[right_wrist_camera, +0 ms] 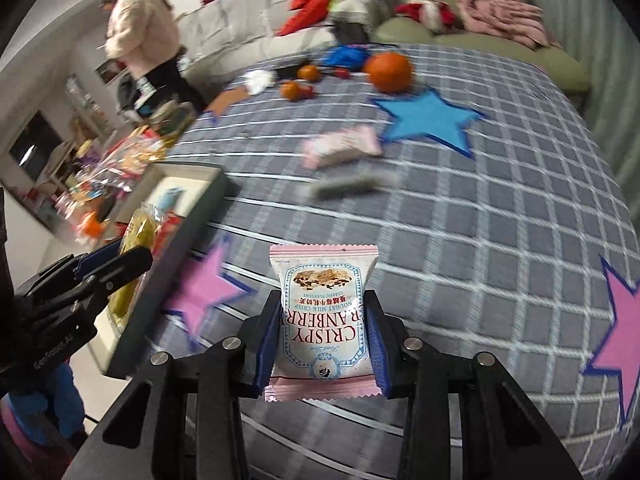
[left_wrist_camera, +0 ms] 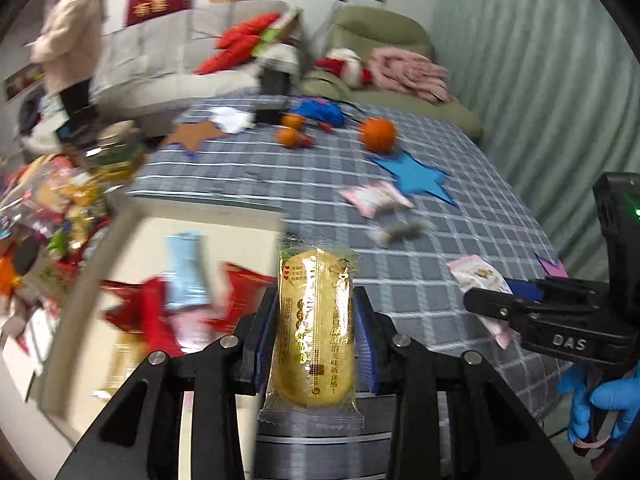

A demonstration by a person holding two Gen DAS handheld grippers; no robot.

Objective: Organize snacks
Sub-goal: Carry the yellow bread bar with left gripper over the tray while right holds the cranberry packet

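Note:
My left gripper (left_wrist_camera: 316,340) is shut on a clear-wrapped yellow cake packet (left_wrist_camera: 314,328), held upright above the table edge beside the white tray (left_wrist_camera: 208,210). My right gripper (right_wrist_camera: 324,332) is shut on a pink cranberry nougat packet (right_wrist_camera: 324,312), lifted over the grey checked tablecloth (right_wrist_camera: 480,240). In the left wrist view the right gripper (left_wrist_camera: 486,300) shows at the right with the pink packet (left_wrist_camera: 476,276). In the right wrist view the left gripper (right_wrist_camera: 120,260) shows at the left with the yellow cake packet (right_wrist_camera: 138,236). The tray holds red packets (left_wrist_camera: 152,304) and a light blue one (left_wrist_camera: 186,268).
On the cloth lie another pink packet (right_wrist_camera: 340,146), a grey wrapped bar (right_wrist_camera: 352,184), a blue star (right_wrist_camera: 428,120), pink stars (right_wrist_camera: 204,292), oranges (right_wrist_camera: 388,72) and a blue item (right_wrist_camera: 344,56). A heap of snack bags (left_wrist_camera: 52,208) sits left of the tray. A person (right_wrist_camera: 140,32) stands by the sofa.

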